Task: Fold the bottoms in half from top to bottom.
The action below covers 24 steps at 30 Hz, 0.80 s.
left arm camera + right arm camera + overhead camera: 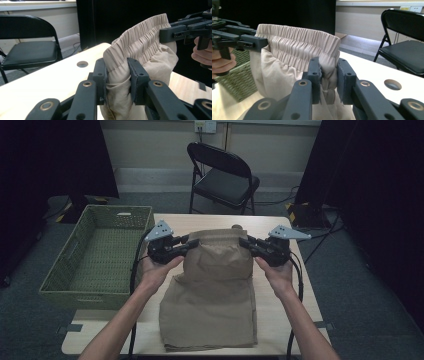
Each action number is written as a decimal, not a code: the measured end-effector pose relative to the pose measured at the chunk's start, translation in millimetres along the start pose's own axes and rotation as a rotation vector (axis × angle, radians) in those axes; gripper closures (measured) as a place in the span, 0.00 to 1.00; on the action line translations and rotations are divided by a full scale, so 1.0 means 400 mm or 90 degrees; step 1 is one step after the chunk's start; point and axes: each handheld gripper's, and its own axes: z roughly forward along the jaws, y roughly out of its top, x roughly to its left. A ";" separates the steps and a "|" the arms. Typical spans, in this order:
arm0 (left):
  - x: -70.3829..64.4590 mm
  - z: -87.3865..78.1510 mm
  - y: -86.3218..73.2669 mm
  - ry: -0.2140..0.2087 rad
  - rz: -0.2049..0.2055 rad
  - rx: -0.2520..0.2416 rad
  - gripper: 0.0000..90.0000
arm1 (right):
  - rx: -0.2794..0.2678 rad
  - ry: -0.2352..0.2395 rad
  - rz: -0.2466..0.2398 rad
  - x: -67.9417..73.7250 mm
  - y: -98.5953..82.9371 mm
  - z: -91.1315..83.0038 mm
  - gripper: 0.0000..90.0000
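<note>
Tan shorts (pixel 212 290) with an elastic waistband lie on the light wooden table (pixel 290 315), legs toward the near edge. The waistband (pixel 218 237) is lifted off the table and stretched between both grippers. My left gripper (pixel 192 243) is shut on the waistband's left end (pixel 117 72), cloth bunched between its jaws. My right gripper (pixel 244 241) is shut on the right end (pixel 329 72). In the left gripper view the right gripper (pixel 165 33) shows at the far end of the band. In the right gripper view the left gripper (pixel 260 42) holds the opposite end.
A green woven basket (pixel 97 255) stands off the table's left side. A black folding chair (pixel 222 177) sits beyond the far edge. A round hole (pixel 82 64) is cut in the tabletop near the waistband. Dark curtains hang on both sides.
</note>
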 end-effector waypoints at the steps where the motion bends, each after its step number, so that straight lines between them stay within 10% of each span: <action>1: 0.000 0.000 0.000 0.000 0.000 0.000 0.79 | 0.002 0.003 0.000 0.004 -0.007 -0.005 0.83; 24: -0.056 -0.013 -0.133 -0.049 -0.012 0.078 0.79 | 0.074 0.030 -0.008 0.074 -0.135 -0.070 0.83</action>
